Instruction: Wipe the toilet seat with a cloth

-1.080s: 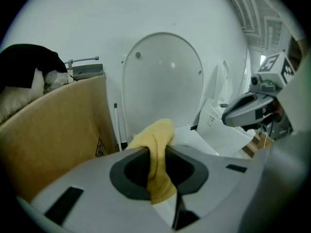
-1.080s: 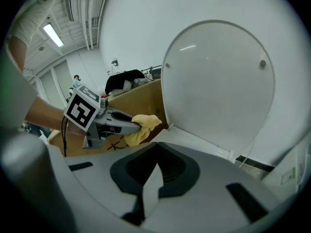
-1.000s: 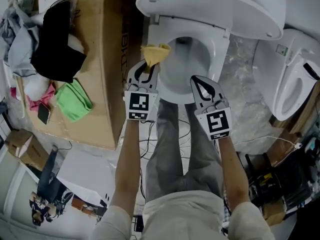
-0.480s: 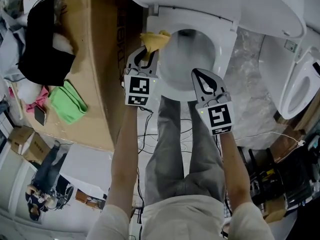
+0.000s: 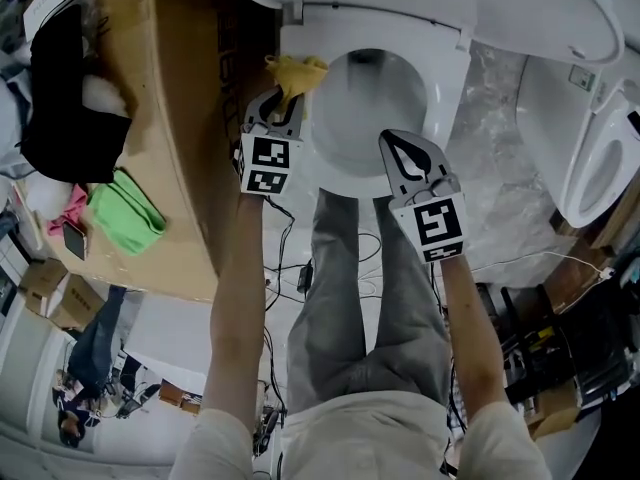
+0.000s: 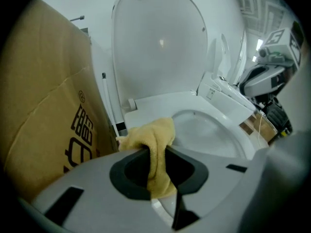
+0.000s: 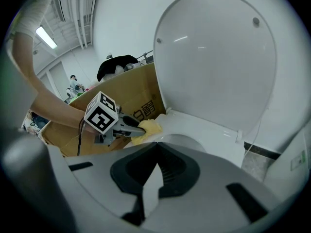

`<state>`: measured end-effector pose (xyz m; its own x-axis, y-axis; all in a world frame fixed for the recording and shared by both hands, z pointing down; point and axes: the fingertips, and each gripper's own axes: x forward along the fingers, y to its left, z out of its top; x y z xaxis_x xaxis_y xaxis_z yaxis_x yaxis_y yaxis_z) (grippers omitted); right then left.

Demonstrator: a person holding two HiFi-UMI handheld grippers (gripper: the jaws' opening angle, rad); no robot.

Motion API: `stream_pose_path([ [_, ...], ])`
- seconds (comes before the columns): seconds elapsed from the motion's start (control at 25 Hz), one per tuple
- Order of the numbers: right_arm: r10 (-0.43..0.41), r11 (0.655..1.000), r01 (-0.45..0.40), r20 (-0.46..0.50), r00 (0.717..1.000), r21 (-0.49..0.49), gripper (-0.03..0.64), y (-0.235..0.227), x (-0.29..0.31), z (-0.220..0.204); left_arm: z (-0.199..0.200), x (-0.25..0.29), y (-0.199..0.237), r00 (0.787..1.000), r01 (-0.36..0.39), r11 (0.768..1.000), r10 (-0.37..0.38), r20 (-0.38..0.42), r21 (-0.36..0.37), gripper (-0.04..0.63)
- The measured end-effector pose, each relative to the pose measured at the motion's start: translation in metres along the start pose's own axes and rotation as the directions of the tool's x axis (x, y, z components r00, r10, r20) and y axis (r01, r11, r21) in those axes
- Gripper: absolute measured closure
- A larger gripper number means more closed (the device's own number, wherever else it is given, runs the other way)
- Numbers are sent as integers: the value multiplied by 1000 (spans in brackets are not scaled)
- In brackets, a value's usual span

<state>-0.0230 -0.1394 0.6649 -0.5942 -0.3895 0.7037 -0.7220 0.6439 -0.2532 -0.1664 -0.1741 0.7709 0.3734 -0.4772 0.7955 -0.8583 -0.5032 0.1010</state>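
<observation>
Your left gripper (image 5: 276, 108) has its jaws clamped on the yellow cloth (image 5: 292, 71). The cloth lies at the far left part of the toilet seat (image 5: 448, 88), close to the hinge and below the raised lid (image 5: 430, 3). Your right gripper (image 5: 396, 150) has its jaws together with nothing between them, and it hangs over the near right part of the seat.

I judge that the wiping is now at this far left corner. Press the loose end of the cloth flat on the seat, not only the fold, and lead it along the ring in one direction. Hold the jaw tips off the plastic, and mind the cardboard box (image 5: 185, 118) just beside on the left.

No view shows how much of the cloth really touches the seat. The near rim is covered by your grippers and legs.
</observation>
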Motion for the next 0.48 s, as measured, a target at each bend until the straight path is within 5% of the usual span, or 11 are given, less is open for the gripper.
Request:
stream_pose_path([
  [0.48,-14,1000,14,2,1000,16,609,20,-3,-10,-19,1,-4,999,24,998,-22,-41,50,512],
])
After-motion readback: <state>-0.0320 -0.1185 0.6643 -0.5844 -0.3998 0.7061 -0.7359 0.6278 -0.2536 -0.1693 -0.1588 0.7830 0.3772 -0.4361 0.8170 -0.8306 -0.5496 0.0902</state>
